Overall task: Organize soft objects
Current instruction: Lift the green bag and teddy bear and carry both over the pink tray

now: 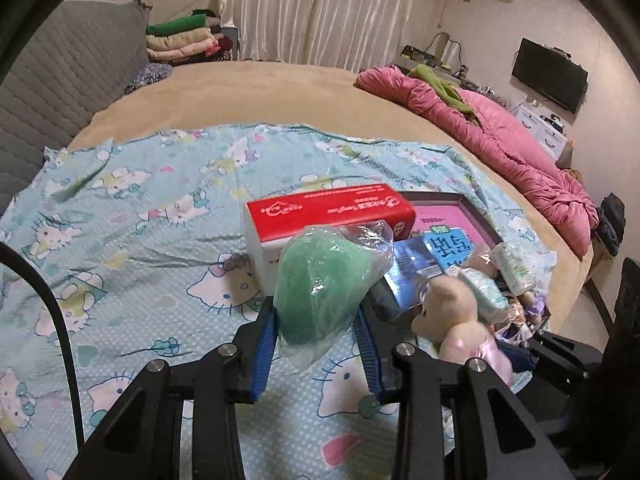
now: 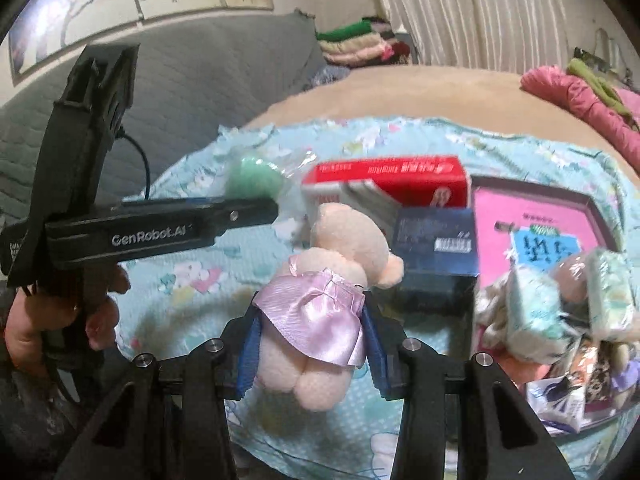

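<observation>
1. Right tool (image 2: 311, 350) sits closest to its camera, tilted down toward the bed (image 1: 280, 84). Its blue pads are clamped on a cream plush bear (image 2: 320, 320) in a lilac satin skirt, bottom toward the lens, lifted off the cartoon-cat sheet (image 1: 132, 216).
2. Left tool (image 1: 316, 330) is angled down too, jaws partway closed on a green plush in a clear plastic bag (image 1: 320, 280), raised above the sheet.
3. Hand (image 2: 60, 320) is wrapped around the left tool's grip, seen from the right camera.
4. Red box (image 1: 328, 216) and pink tray (image 1: 452, 216) sit behind, with small soft packets (image 2: 560, 304) piled to the right.
</observation>
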`<state>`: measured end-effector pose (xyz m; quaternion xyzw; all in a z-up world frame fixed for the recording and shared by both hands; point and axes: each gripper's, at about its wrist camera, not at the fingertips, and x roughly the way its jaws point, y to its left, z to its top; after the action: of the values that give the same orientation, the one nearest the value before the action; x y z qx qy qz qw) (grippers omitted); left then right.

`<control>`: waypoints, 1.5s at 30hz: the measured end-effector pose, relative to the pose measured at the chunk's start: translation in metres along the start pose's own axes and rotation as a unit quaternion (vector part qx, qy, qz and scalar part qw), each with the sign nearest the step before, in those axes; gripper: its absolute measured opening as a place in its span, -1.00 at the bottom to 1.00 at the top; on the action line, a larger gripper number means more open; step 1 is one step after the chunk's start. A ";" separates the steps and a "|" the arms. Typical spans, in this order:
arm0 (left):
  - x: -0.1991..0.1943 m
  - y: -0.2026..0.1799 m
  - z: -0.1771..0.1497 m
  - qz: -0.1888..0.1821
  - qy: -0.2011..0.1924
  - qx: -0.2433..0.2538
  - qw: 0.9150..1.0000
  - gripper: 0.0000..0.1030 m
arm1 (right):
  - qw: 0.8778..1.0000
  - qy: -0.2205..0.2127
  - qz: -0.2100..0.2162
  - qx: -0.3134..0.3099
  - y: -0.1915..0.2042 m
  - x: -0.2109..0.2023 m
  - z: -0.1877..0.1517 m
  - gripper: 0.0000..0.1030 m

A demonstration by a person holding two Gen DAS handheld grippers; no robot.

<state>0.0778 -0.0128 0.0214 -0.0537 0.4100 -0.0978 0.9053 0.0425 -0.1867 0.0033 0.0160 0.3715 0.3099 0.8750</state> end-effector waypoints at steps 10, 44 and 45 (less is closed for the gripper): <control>-0.015 -0.037 0.006 -0.003 -0.001 0.017 1.000 -0.27 | 0.997 -0.066 -0.018 0.043 -0.034 -0.044 0.010 -0.11; 0.018 -0.188 0.009 -0.054 0.041 0.137 0.988 -0.27 | 0.959 -0.173 -0.119 0.188 -0.156 -0.149 -0.024 -0.11; 0.021 -0.190 0.007 -0.055 0.045 0.137 0.988 -0.27 | 0.958 -0.173 -0.121 0.192 -0.158 -0.150 -0.025 -0.11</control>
<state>0.0710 -0.2027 0.0441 0.0533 0.4297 -0.2052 0.8777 0.0303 -0.4024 0.0400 0.1916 0.2662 0.1167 0.9374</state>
